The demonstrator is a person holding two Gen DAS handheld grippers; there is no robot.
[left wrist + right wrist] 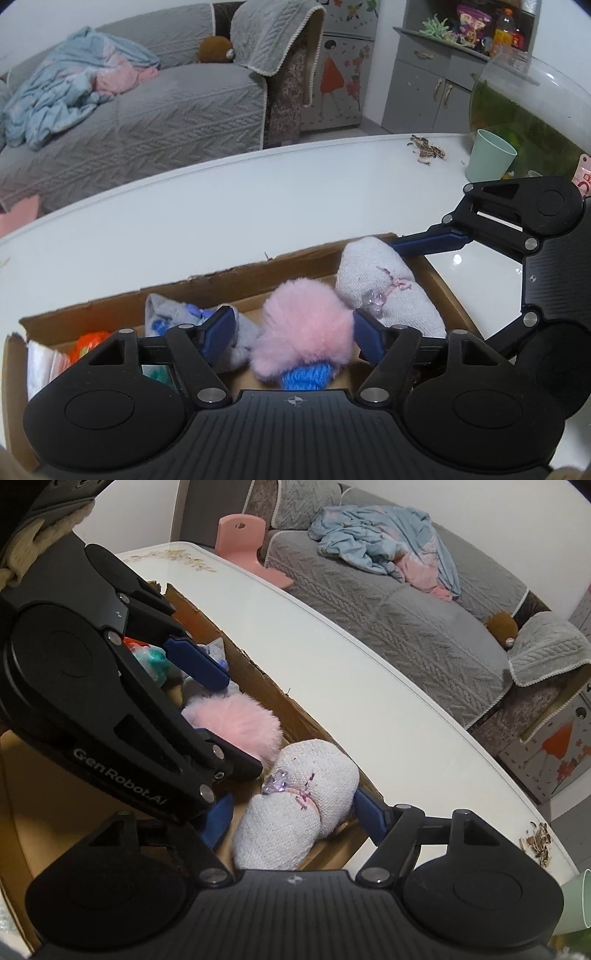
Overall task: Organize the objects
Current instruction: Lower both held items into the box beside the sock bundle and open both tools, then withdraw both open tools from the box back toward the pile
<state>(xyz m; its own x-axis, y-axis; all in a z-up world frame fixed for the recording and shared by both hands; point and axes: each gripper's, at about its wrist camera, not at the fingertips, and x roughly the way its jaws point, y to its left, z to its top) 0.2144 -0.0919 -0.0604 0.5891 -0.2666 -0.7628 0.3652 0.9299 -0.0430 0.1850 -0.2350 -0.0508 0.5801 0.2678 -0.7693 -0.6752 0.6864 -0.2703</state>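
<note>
Cardboard box (236, 275) on my table (184, 206) already holds the pink pompom (304, 325) and white knitted bundle (295, 812). My left hand-held gripper (291, 330) and right hand-held gripper (291, 818) straddle them, jaws apart. Little seems left.

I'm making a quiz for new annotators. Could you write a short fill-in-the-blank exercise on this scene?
1. The fluffy pom-pom between the left gripper's fingers is ____ in colour.
2. The white knitted item lies inside a ____ box.
3. The green cup stands in front of a glass ____ on the white table.
4. The right gripper has its jaws on either side of the ____ knitted item.

Missing words: pink; cardboard; fish tank; white
</note>
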